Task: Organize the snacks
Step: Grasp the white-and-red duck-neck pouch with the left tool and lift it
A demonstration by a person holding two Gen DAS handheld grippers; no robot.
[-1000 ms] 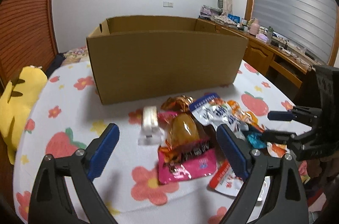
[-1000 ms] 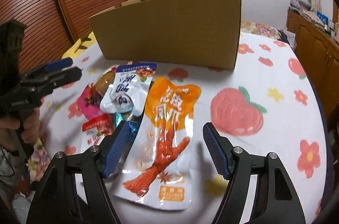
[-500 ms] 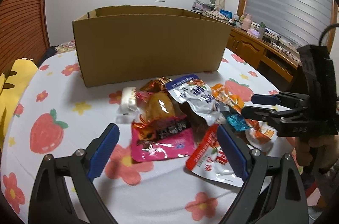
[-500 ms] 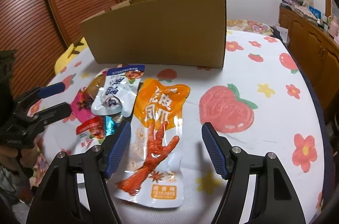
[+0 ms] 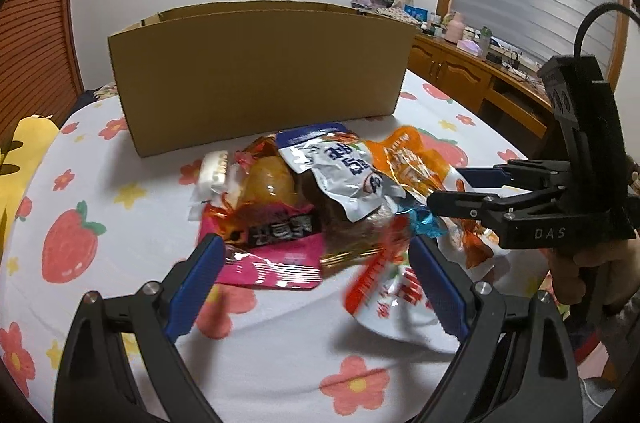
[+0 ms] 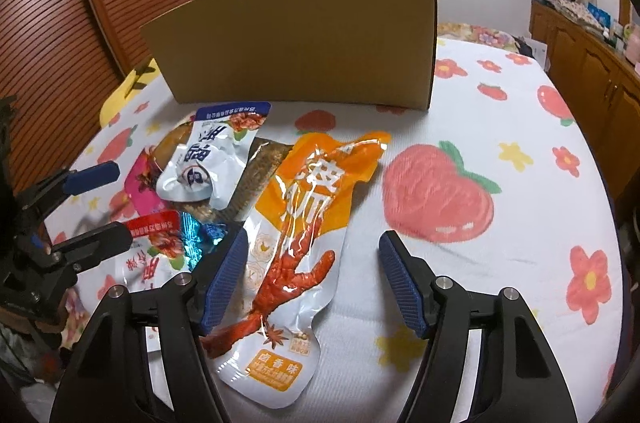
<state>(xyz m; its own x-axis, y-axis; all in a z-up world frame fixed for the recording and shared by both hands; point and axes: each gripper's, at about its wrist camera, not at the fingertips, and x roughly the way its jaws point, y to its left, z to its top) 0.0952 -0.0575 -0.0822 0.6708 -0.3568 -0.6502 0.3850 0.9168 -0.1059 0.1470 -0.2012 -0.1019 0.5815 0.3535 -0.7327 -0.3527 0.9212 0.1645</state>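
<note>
Cardboard box point(image 5: 260, 79) interior hidden, snack packets point(image 5: 320, 191) heaped before it on floral desk point(image 5: 120, 223), left gripper point(image 5: 312, 287) jaws released, right gripper point(image 6: 312, 279) jaws closing, ungripped, astride orange chicken-foot pouch point(image 6: 304, 223).

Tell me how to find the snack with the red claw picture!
Start at the big brown cardboard box on the flowery tablecloth. In front lies a snack pile; its rightmost pack is the long orange-and-white pouch. Only it shows a red chicken foot.

Right gripper point(image 6: 312, 279) closing, astride orange chicken-foot pouch point(image 6: 296, 247), not gripping.
</note>
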